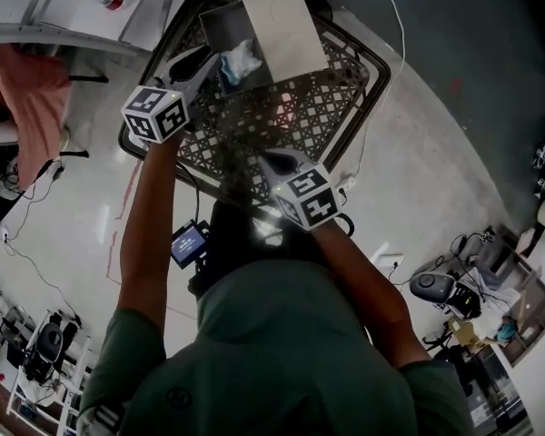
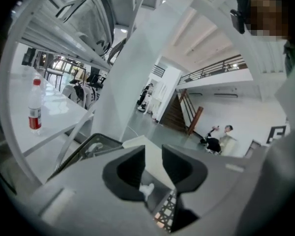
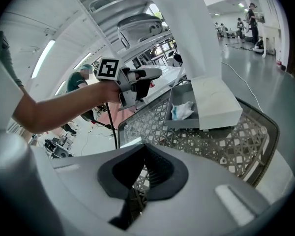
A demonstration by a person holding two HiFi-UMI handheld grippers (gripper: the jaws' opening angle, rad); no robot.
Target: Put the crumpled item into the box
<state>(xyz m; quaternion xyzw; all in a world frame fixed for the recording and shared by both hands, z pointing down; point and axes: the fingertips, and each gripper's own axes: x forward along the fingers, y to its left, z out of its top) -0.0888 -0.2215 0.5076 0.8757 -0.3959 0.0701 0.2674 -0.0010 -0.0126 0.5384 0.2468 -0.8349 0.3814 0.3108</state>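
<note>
A crumpled white and blue item (image 1: 241, 62) lies inside the open grey box (image 1: 220, 27) at the far end of the dark lattice table (image 1: 254, 116). A white lid (image 1: 284, 27) covers the box's right part. My left gripper (image 1: 209, 60) hangs just left of the box, open and empty. In the left gripper view its jaws (image 2: 153, 154) stand apart, and the crumpled item (image 2: 146, 190) shows below, between them. My right gripper (image 1: 266, 156) hovers over the table's near part, shut on nothing. From the right gripper view I see the box (image 3: 183, 122), the item (image 3: 183, 110) and the lid (image 3: 214, 102).
A water bottle (image 2: 35, 109) stands on a white table left of the lattice table. A white cable (image 1: 381, 89) runs over the floor at the right. A pink cloth (image 1: 32, 89) hangs at the left. People stand far off in the hall.
</note>
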